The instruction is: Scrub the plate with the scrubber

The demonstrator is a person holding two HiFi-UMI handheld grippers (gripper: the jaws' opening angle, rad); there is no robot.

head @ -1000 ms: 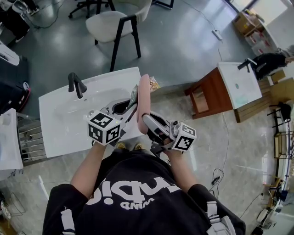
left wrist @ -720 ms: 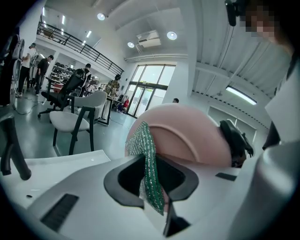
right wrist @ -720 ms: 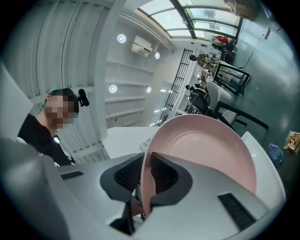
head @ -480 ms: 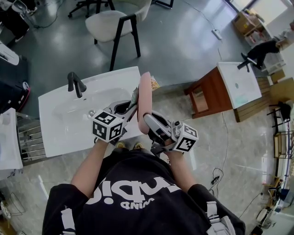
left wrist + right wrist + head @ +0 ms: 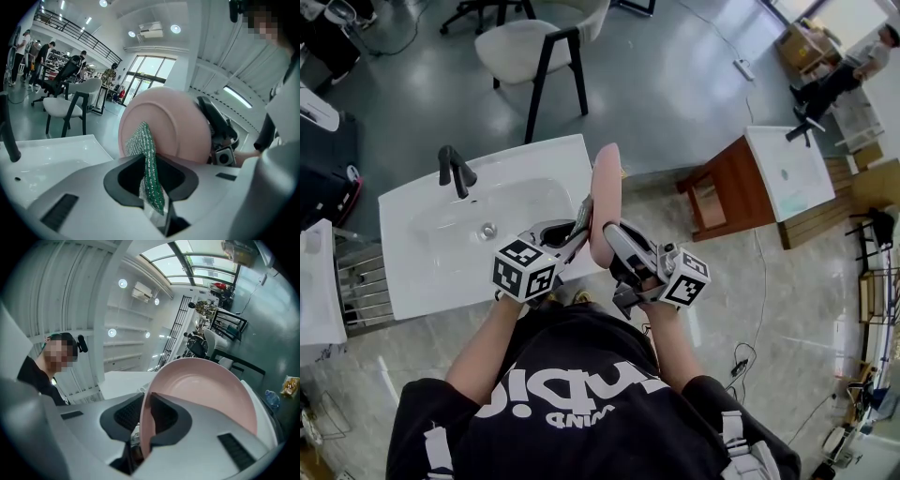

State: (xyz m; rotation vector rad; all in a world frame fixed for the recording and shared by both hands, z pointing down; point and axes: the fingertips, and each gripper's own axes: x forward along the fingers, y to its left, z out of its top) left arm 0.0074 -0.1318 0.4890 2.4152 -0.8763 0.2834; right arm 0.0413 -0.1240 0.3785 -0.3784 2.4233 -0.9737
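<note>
Scrubbing step: round pink plate (image 5: 206, 390) is pinched by right gripper (image 5: 143, 427), green mesh scrubber (image 5: 147, 157) by left gripper (image 5: 154, 192); strokes across plate are needed next

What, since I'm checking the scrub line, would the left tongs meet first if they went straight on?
The pink plate: it stands on edge right ahead, held by the right tongs. The green scrubber clamped in the left tongs appears to touch it, though contact is hard to confirm.

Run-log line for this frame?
left hand-held gripper: shut on scrubber | right hand-held gripper: shut on plate | contact: scrubber against plate
</note>
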